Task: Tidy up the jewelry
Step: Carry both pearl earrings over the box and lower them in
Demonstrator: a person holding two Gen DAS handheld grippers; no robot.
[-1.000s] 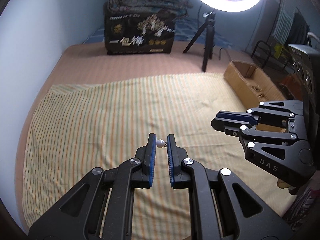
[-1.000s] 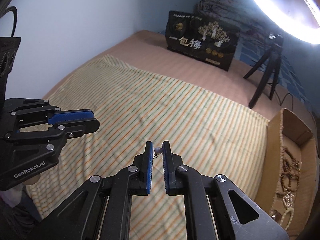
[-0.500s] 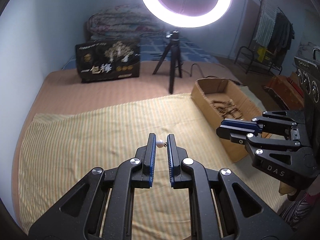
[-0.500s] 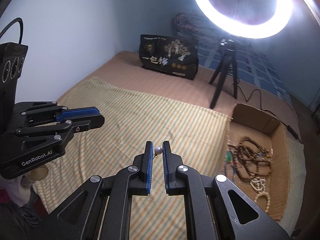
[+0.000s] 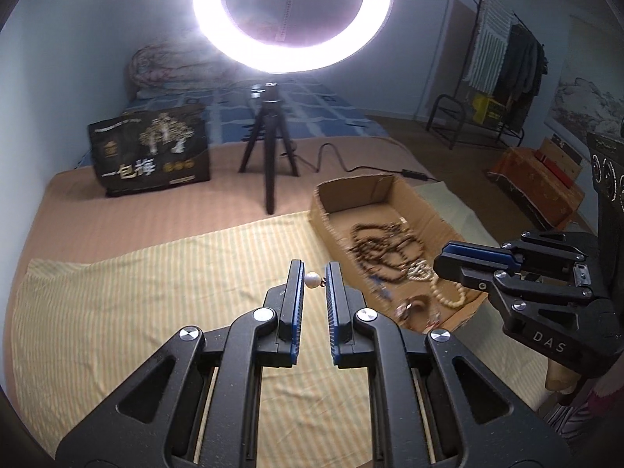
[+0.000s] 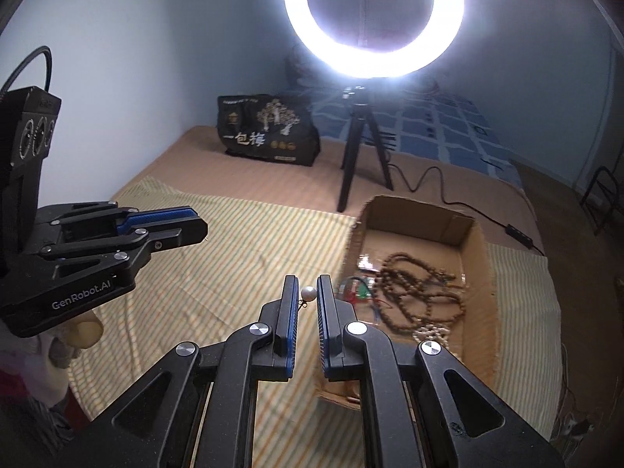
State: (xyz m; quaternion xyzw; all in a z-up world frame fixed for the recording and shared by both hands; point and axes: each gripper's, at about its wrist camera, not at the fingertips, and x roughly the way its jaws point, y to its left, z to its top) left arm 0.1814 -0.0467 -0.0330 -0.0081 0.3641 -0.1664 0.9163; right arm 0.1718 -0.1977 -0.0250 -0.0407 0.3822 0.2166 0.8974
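My left gripper [image 5: 314,273] is shut on a small white pearl earring [image 5: 311,279], held above the striped cloth just left of the cardboard box [image 5: 323,210]. My right gripper [image 6: 308,286] is shut on a second pearl earring [image 6: 307,293], held by the box's left wall [image 6: 351,241]. The box holds dark bead necklaces [image 6: 421,288] and pale bead strands [image 5: 448,296]. Each gripper shows in the other's view: the right gripper at the right edge of the left wrist view [image 5: 442,261], and the left gripper at the left of the right wrist view [image 6: 201,228].
A yellow striped cloth [image 5: 156,284] covers the bed. A ring light [image 5: 290,15] on a black tripod [image 5: 269,156] stands behind the box, with its cable [image 6: 448,191] trailing right. A black printed bag [image 5: 150,148] sits at the back.
Both grippers have swung right and tilted up, each still holding its earring. The cardboard box with necklaces has come into fuller view beside them.
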